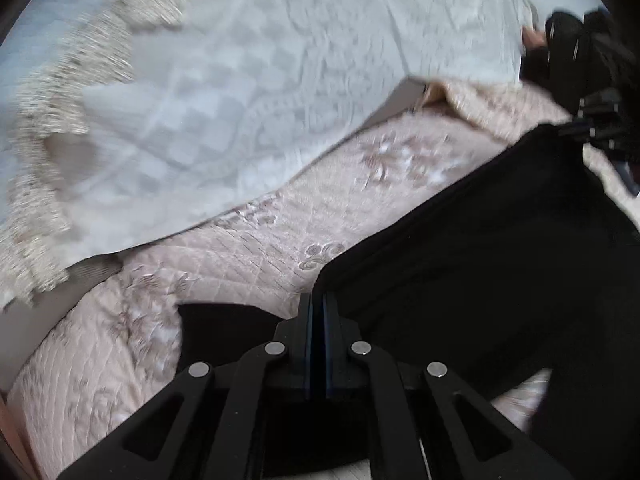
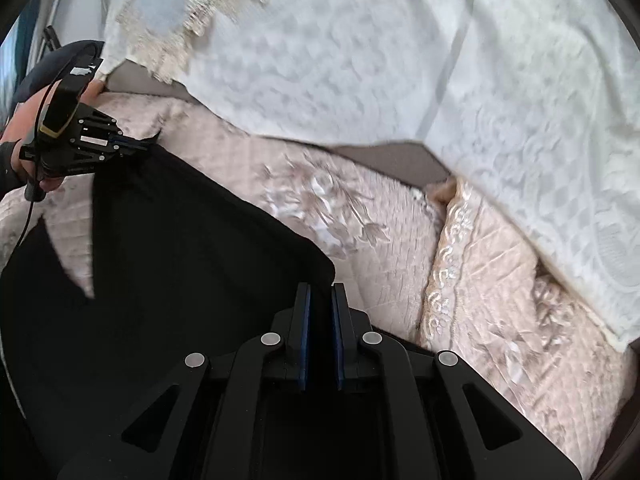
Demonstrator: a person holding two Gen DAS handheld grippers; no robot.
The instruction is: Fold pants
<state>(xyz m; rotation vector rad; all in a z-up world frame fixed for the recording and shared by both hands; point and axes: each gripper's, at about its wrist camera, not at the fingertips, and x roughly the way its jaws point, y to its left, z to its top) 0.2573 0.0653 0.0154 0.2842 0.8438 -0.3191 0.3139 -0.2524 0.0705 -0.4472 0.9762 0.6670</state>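
Both tongs (image 1: 319,300) (image 2: 321,292) clamp black pants (image 1: 480,260) — lifted corners.

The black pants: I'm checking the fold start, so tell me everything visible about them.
The black pants are plain, matte, soft-looking cloth with no visible detail. They lie partly spread on the pink quilted bedspread, with one straight edge lifted and stretched between the left gripper and the right gripper, each with jaws shut on a corner.

Your left wrist view looks steeply down, close over the bed (image 1: 248,264); your right does likewise; both share the black pants (image 1: 480,264) and white cover (image 2: 400,60).
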